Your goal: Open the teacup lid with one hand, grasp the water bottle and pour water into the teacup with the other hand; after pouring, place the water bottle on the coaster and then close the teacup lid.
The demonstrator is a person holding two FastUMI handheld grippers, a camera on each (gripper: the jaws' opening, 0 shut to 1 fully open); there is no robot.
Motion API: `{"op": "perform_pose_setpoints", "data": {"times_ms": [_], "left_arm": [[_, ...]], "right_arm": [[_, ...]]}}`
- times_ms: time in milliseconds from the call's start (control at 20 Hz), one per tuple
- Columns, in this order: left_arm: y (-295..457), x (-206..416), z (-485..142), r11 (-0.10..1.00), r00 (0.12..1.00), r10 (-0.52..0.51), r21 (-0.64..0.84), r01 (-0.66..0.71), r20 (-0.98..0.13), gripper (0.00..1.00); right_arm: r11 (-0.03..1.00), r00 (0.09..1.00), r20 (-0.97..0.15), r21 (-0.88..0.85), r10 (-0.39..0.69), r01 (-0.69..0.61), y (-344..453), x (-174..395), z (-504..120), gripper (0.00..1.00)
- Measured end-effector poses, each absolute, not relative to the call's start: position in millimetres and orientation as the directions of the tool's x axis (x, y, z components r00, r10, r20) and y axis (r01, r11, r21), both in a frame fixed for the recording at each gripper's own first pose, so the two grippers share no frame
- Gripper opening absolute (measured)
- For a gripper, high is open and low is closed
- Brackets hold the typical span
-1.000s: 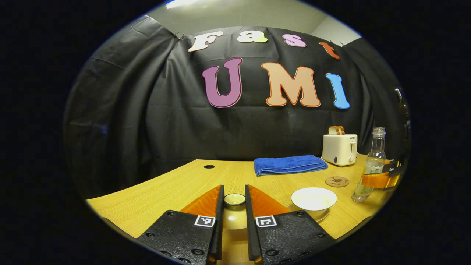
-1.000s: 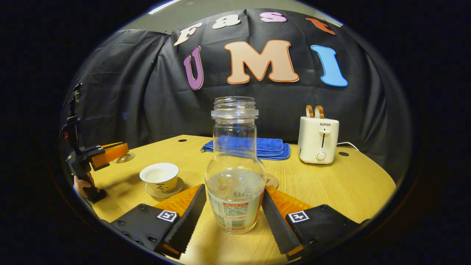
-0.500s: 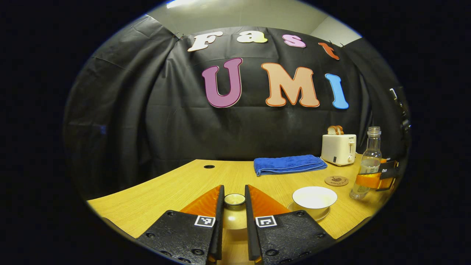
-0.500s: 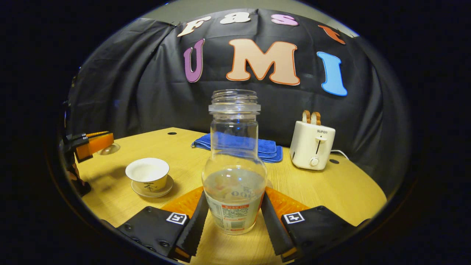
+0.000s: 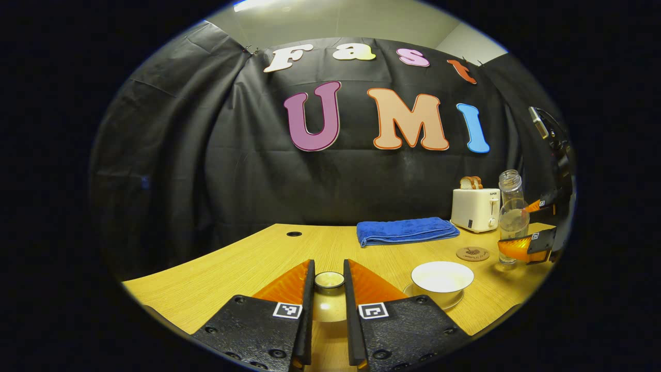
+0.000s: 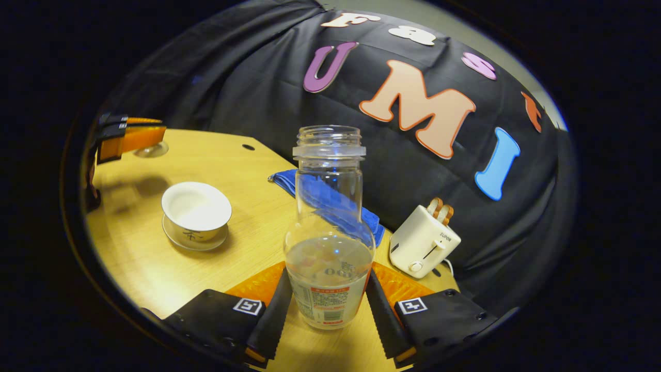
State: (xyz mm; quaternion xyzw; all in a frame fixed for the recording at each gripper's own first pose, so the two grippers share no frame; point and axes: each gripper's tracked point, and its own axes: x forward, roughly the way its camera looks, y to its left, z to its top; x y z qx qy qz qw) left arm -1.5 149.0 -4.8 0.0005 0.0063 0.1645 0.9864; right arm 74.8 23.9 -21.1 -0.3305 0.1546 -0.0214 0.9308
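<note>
Left gripper view: the left gripper [image 5: 328,310] is seen clamped on the knob of the teacup lid [image 5: 329,280], both fingers pressing its sides, with the lid held off to the side of the teacup [image 5: 442,278]. The teacup stands uncovered on its saucer [image 5: 456,299] on the wooden table [image 5: 248,263], so the opening step is judged done. In the right gripper view, the right gripper [image 6: 326,310] is closed around the lower body of the water bottle [image 6: 328,243], which is uncapped and partly filled. The table appears slanted there, so the bottle is judged to be tipped toward the teacup [image 6: 196,209], but no water is seen leaving the mouth. Pouring is judged to be only beginning. Setting the bottle on the coaster [image 5: 472,253], beside the toaster [image 5: 476,208], and replacing the lid are left.
</note>
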Motion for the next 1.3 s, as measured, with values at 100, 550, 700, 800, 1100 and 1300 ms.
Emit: {"op": "perform_pose_setpoints", "data": {"times_ms": [100,550,700,800,1100,1300], "left_arm": [[148.7,-0.6,-4.2,0.946,0.946,0.325,0.002,-0.325,-0.012,0.25],[149.0,-1.4,-5.4,0.944,0.944,0.329,0.001,-0.329,-0.013,0.25],[149.1,-2.1,-4.3,0.944,0.944,0.330,0.000,-0.330,-0.014,0.25],[149.1,-2.4,-3.7,0.944,0.944,0.331,0.001,-0.331,-0.013,0.25],[150.3,-2.1,-4.3,0.943,0.943,0.331,0.001,-0.331,-0.014,0.25],[150.2,-2.6,-4.6,0.943,0.943,0.332,0.000,-0.332,-0.014,0.25]], "right_arm": [[0.688,0.951,-0.270,-0.720,-0.151,-0.096,26.9,76.9,-21.6,0.80],[0.404,0.950,-0.253,-0.900,-0.181,-0.163,40.6,92.8,-20.5,0.79],[0.276,0.949,-0.242,-0.944,-0.203,-0.182,38.3,98.4,-19.3,0.79],[0.225,0.947,-0.240,-0.956,-0.214,-0.191,33.9,99.1,-20.5,0.79],[0.043,0.953,-0.215,-0.977,-0.213,-0.211,38.9,99.9,-25.0,0.79],[-0.036,0.960,-0.206,-0.976,-0.192,-0.217,42.9,96.8,-26.9,0.79]]}}
